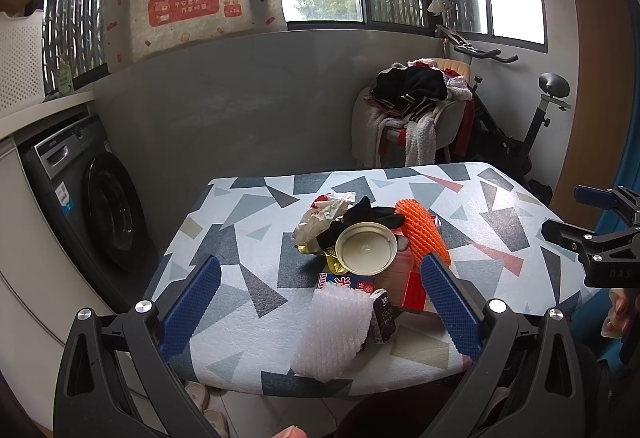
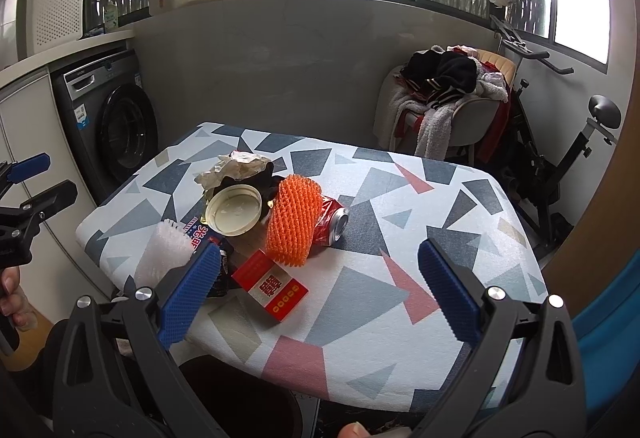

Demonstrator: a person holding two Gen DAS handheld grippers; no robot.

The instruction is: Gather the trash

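A heap of trash lies on the patterned table (image 1: pixel 248 302) (image 2: pixel 400 278): a round cream lid (image 1: pixel 366 248) (image 2: pixel 234 210), an orange foam net (image 1: pixel 422 234) (image 2: pixel 294 220), a white foam net (image 1: pixel 334 330) (image 2: pixel 166 252), a red box (image 1: pixel 414 288) (image 2: pixel 270 288), a red can (image 2: pixel 332 220), a crumpled white bag (image 1: pixel 324 213) (image 2: pixel 236 165), a black cloth (image 1: pixel 372 215) and a small dark carton (image 1: pixel 384 314). My left gripper (image 1: pixel 320 302) is open above the near edge, with the white net and carton between its fingers. My right gripper (image 2: pixel 320 294) is open, right of the heap.
A washing machine (image 1: pixel 100 205) (image 2: pixel 116 125) stands left of the table. Behind it are a chair piled with clothes (image 1: pixel 416 109) (image 2: pixel 448 97) and an exercise bike (image 1: pixel 528 125) (image 2: pixel 560 165). A dark bin opening (image 2: pixel 236 398) shows below the table's near edge. Slippers (image 1: pixel 204 402) lie on the floor.
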